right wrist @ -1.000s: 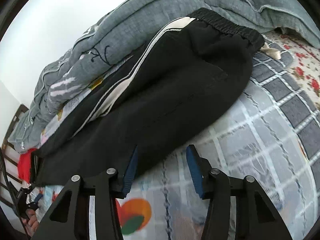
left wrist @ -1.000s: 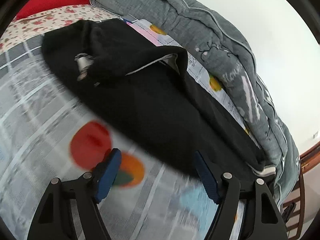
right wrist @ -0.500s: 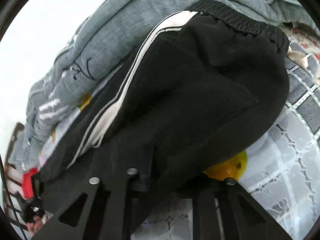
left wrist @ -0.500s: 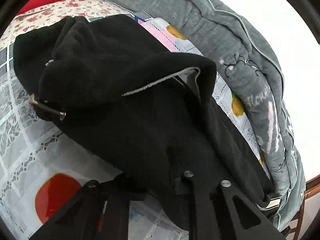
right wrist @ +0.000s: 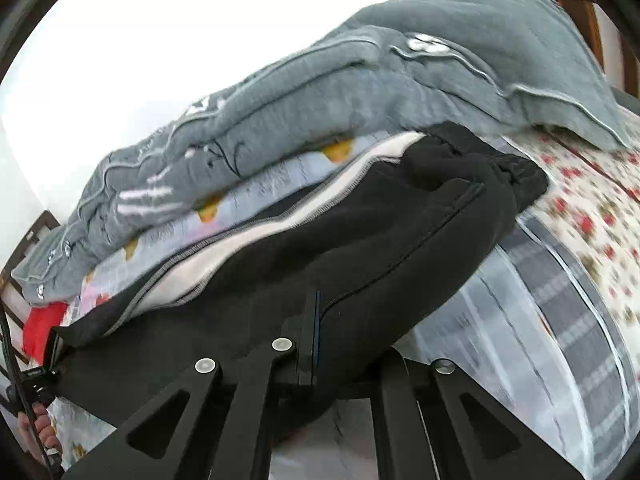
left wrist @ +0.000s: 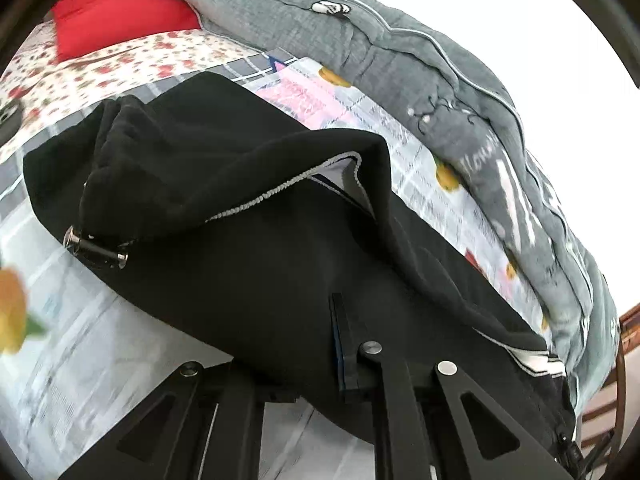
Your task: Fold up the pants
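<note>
Bright, even daylight fills both views; the wall [left wrist: 540, 12] behind is blown out to plain white. The black pants [left wrist: 260, 280] swallow detail, showing almost no folds. Fisheye bending curves everything near the dark round rims. Motion blur smears the bedsheet [left wrist: 60, 340] in the left view and the floral sheet [right wrist: 592, 216] in the right.

Pants [left wrist: 248, 280] lie lengthwise on the bed [left wrist: 120, 344], along the quilt [left wrist: 400, 60] heaped at the bed's far edge. Left hand-held gripper [left wrist: 316, 352] sits at the pants' near edge, cloth over its fingers; right hand-held gripper [right wrist: 332, 344] likewise, further along the same edge. Pillow [left wrist: 116, 20] at the bed's far left corner, beside the quilt
</note>
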{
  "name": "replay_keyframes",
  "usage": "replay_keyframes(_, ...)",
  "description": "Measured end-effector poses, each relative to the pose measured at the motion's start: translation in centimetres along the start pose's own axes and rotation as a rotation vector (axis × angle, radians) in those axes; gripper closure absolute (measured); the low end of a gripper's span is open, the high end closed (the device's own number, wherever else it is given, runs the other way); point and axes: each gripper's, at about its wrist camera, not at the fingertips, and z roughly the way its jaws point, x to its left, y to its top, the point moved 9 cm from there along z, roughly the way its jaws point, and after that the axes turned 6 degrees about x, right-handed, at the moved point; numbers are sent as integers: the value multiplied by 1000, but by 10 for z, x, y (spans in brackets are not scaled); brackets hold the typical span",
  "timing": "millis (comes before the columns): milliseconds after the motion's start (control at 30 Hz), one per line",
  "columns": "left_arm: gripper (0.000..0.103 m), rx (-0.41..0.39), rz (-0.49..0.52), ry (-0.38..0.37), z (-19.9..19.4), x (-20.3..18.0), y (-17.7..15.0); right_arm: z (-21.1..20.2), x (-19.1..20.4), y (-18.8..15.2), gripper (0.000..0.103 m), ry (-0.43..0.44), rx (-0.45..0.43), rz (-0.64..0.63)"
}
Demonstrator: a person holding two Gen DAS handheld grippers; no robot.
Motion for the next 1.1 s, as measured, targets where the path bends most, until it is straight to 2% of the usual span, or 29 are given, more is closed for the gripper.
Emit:
replay_keyframes(200, 91, 22, 68, -28, -32, 15, -49, -39, -36, -52, 99, 8, 14, 8)
replay_keyframes(300, 90, 31, 93, -28, -39, 21, -71, -46, -53, -75, 99, -4, 32, 14)
replay_keyframes(400, 82, 41, 96, -10, -39, 28, -84, -43, -67, -95, 93, -28, 63, 28)
replay_keyframes(500, 58, 22, 111, -3, -51, 32, -95, -61, -71, -107, 86, -54, 39, 2)
replay_keyframes(533, 46, 11, 118, 14, -58, 34, -98, -69, -72, -111, 82, -73, 32, -19)
replay_keyframes(567, 43, -2, 128, 31, -65, 35, -103, -75, -73, -115, 80, -86, 29, -37)
replay_keyframes(667, 43, 5, 150, 32, -80, 32, -117, -93, -77, -126, 74, -111, 34, -77)
replay_keyframes(767, 43, 8, 146, 40, -92, 28, -128, -111, -82, -137, 73, -125, 50, -97)
replay_keyframes(967, 43, -39, 213, 32, -123, 0, -140, -152, -92, -140, 73, -217, -23, -171)
replay_keyframes(1100, 43, -52, 227, 42, -136, -10, -141, -167, -94, -142, 73, -214, -41, -212)
